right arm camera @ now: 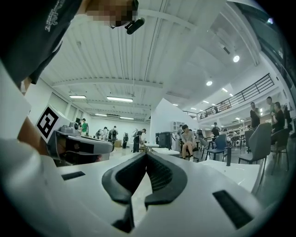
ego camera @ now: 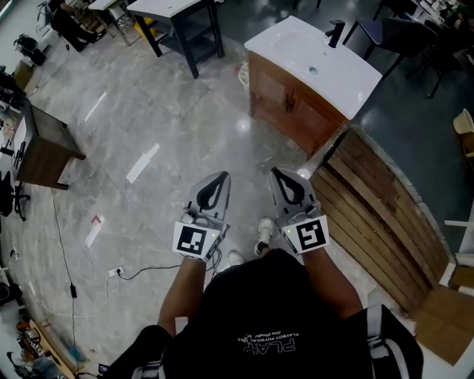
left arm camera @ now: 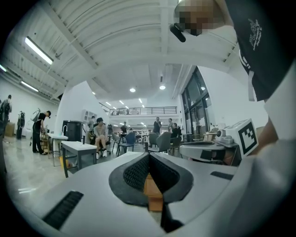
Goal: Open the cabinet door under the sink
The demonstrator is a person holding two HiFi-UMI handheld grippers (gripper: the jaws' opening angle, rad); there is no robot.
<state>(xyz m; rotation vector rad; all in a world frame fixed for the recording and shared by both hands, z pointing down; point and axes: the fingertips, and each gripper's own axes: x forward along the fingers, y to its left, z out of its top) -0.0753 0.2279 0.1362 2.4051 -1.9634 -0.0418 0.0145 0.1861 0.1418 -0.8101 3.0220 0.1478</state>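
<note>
The wooden sink cabinet (ego camera: 296, 104) stands on the floor ahead and to the right. It has a white basin top (ego camera: 311, 55), a black tap (ego camera: 335, 33) and two front doors with dark handles (ego camera: 290, 100). I hold both grippers side by side over the tiled floor, well short of it and pointing level toward it. The left gripper (ego camera: 220, 176) (left arm camera: 149, 155) is shut with nothing in it. The right gripper (ego camera: 275, 172) (right arm camera: 146, 155) is shut and holds nothing too. In the right gripper view the white basin top (right arm camera: 241, 174) and tap (right arm camera: 228, 155) lie to the right of its jaws.
A slatted wooden panel (ego camera: 385, 215) lies close on the right, with a cardboard box (ego camera: 444, 326) beyond it. A dark table (ego camera: 185, 22) stands at the back and a brown desk (ego camera: 44, 148) at the left. A cable and power strip (ego camera: 115, 272) lie on the floor. People sit in the distance.
</note>
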